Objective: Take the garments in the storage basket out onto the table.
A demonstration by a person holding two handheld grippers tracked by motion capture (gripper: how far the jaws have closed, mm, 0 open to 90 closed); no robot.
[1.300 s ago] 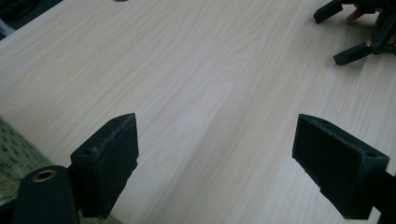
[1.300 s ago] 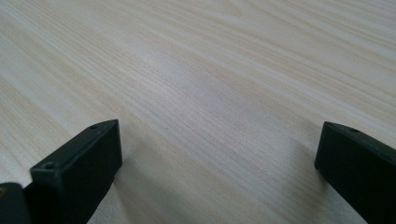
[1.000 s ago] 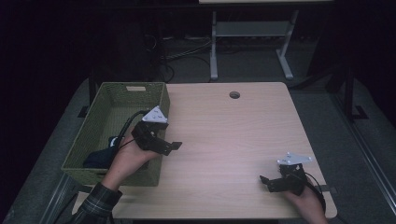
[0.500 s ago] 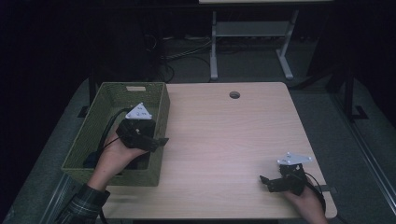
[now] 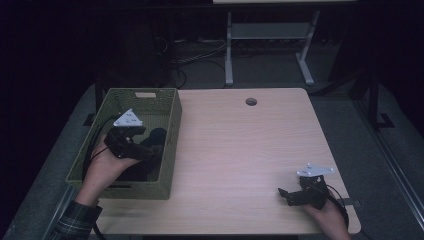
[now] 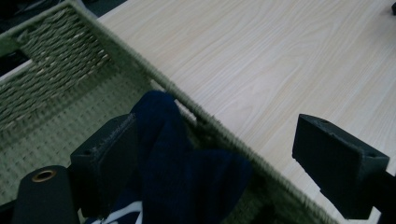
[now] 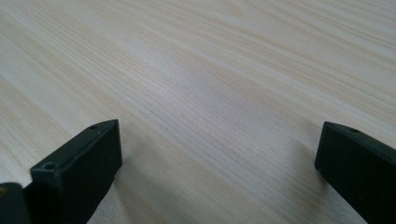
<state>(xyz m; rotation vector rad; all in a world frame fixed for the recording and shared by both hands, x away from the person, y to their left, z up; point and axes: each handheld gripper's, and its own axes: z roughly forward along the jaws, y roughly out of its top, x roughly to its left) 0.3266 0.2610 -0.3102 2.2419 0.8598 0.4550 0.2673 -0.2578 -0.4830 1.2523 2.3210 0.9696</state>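
1. Two hand-held grippers are in use, and only the left hand-held gripper (image 5: 145, 149) is engaged with anything: it is held over the green woven basket (image 5: 169, 150), tilted down toward the dark blue cloth (image 6: 187, 172) that lies inside.
2. Its jaws are spread wide, and nothing is pinched yet. In the left gripper view one jaw is seen inside the basket, just beside the cloth and perhaps brushing it, while the other jaw hangs out past the basket's near wall, over the bare bench (image 6: 280, 60).
3. The cloth is bunched directly ahead of this hand-held gripper, heaped against the inner side of that wall, with a peak rising to about the rim. A little white shows at its lower edge.
4. The straddling pose is judged a poor one for closing, since the wall would be caught between the jaws along with the cloth; the outer jaw would likely need to be brought inside the rim first.
5. The right hand-held gripper (image 5: 292, 195) is kept low over the bench, well apart from the basket, with its jaws spread and only wood grain (image 7: 210, 93) ahead. It is judged to be parked there out of the way.
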